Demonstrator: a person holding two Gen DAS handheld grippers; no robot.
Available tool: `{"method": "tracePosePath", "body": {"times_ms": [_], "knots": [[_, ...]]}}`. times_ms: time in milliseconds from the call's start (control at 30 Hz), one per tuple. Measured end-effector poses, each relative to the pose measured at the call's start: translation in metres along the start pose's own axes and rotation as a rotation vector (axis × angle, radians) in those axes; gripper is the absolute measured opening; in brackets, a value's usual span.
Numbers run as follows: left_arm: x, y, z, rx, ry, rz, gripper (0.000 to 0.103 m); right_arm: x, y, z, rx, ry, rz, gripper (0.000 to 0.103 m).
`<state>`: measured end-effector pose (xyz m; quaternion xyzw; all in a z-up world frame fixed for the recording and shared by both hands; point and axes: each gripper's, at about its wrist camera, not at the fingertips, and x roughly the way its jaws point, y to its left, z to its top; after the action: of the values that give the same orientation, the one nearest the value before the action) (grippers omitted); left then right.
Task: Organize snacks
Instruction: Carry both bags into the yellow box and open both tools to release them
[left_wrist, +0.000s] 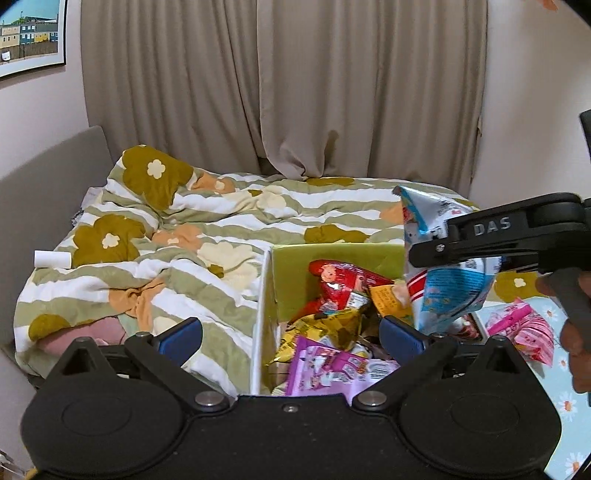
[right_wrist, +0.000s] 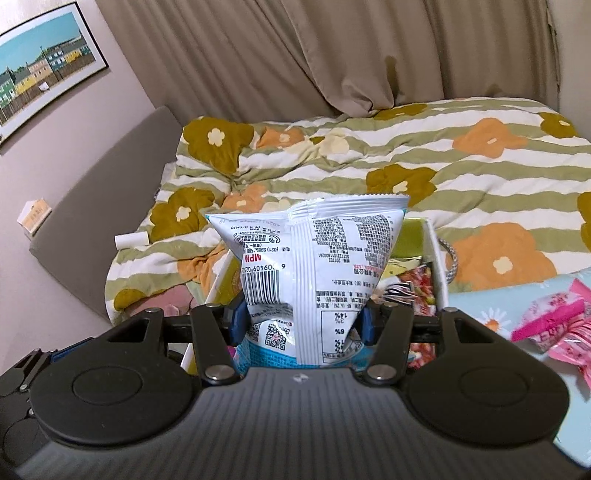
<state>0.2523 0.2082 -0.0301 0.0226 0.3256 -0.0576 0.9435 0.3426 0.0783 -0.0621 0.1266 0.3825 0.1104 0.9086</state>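
Observation:
My right gripper (right_wrist: 299, 325) is shut on a white and light-blue snack bag (right_wrist: 314, 258) and holds it upright above a green-lined white box (left_wrist: 332, 254). The same bag (left_wrist: 443, 258) shows in the left wrist view, clamped by the right gripper's black arm (left_wrist: 491, 240). The box (right_wrist: 434, 251) holds several snack packs: a red one (left_wrist: 340, 284), a yellow one (left_wrist: 325, 328), a purple one (left_wrist: 325, 369). My left gripper (left_wrist: 291, 336) is open and empty, low over the box's near-left wall.
A flowered quilt (left_wrist: 184, 236) covers the bed behind the box. Pink snack packs (right_wrist: 554, 321) lie on a light-blue daisy cloth (right_wrist: 480, 299) to the right. A white roll (left_wrist: 51, 258) lies on the quilt at left. Curtains and a grey headboard stand behind.

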Motion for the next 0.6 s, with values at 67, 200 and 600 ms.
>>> {"method": "tracePosePath", "body": {"times_ms": [67, 200, 600], "knots": [[0.001, 0.002, -0.001, -0.005, 0.003, 0.003, 0.103, 0.008, 0.005, -0.001, -0.008, 0.010, 0.003, 0.090], [0.005, 0.006, -0.005, -0.008, 0.025, 0.011, 0.103, 0.007, 0.007, -0.011, -0.005, -0.018, 0.008, 0.103], [-0.015, -0.001, -0.004, 0.006, -0.025, 0.012, 0.103, -0.025, 0.003, -0.030, -0.028, -0.097, -0.006, 0.103]]}}
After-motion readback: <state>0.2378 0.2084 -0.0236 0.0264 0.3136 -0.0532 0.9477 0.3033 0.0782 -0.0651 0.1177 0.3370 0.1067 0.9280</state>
